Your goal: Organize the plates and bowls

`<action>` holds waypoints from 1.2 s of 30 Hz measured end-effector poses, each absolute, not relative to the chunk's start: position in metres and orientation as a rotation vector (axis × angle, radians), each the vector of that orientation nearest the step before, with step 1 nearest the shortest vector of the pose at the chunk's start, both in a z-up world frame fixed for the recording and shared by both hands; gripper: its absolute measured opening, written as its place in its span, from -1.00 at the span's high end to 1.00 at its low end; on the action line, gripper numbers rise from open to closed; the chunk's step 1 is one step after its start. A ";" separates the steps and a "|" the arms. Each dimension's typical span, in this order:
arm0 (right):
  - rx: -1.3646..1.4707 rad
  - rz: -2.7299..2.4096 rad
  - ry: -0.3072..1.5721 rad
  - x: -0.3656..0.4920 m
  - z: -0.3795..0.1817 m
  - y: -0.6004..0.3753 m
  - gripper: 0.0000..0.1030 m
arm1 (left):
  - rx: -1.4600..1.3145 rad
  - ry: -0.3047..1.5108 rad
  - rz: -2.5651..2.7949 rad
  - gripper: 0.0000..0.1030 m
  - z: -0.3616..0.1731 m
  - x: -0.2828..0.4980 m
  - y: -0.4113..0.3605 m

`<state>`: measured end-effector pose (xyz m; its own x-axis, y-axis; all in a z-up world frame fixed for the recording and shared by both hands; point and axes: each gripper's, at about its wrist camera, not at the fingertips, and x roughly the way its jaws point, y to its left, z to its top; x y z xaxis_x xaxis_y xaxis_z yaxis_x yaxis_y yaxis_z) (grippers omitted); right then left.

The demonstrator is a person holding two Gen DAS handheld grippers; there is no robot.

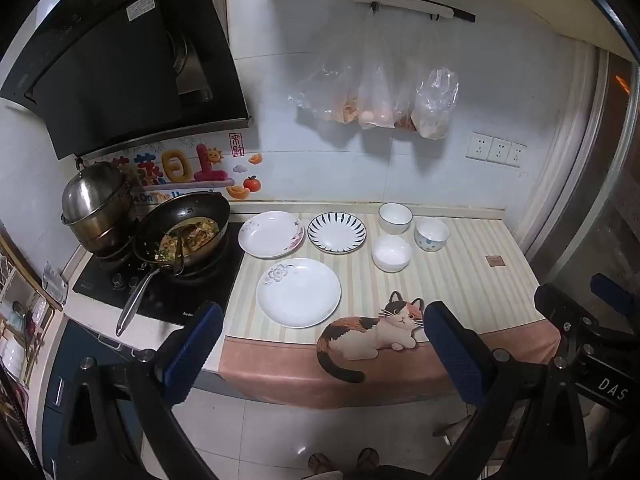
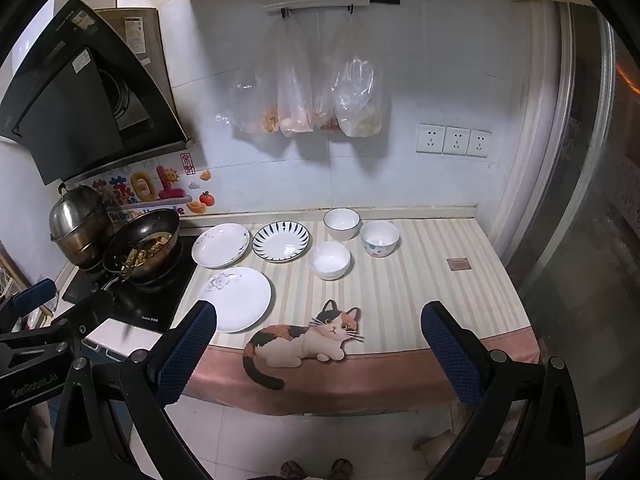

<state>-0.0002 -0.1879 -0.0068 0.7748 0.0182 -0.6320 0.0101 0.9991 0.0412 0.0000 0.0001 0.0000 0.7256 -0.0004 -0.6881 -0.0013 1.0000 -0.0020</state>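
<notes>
Three plates lie on the striped counter mat: a white plate with a grey flower point(image 1: 298, 292) point(image 2: 239, 298) nearest, a pink-flowered plate point(image 1: 271, 234) point(image 2: 220, 245) behind it, and a blue-striped plate point(image 1: 337, 232) point(image 2: 281, 241) to its right. Three bowls stand right of them: a blue-rimmed bowl point(image 1: 395, 218) point(image 2: 341, 223), a plain white bowl point(image 1: 391, 253) point(image 2: 329, 260) and a dotted bowl point(image 1: 431, 233) point(image 2: 379, 238). My left gripper point(image 1: 320, 344) and right gripper point(image 2: 318, 344) are open and empty, held back from the counter's front edge.
A stove at left holds a wok of food point(image 1: 182, 234) point(image 2: 141, 246) with a long handle, and a steel pot point(image 1: 96, 208) point(image 2: 80, 224). Plastic bags point(image 1: 384, 96) point(image 2: 312, 96) hang on the wall. A small brown square point(image 1: 495, 260) point(image 2: 458, 264) lies on the mat at right.
</notes>
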 end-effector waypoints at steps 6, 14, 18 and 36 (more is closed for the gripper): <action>0.033 0.005 0.696 0.000 -0.008 -0.185 -1.00 | -0.007 0.760 -0.002 -1.00 0.000 0.000 0.000; 0.031 0.009 0.698 0.001 -0.003 -0.184 -1.00 | -0.010 0.763 -0.002 -1.00 0.000 0.000 0.000; 0.034 0.013 0.700 0.002 -0.002 -0.186 -1.00 | -0.011 0.764 -0.003 -1.00 0.000 0.000 0.000; 0.038 0.028 0.702 0.001 -0.010 -0.178 -1.00 | -0.012 0.764 -0.004 -1.00 -0.002 -0.010 0.020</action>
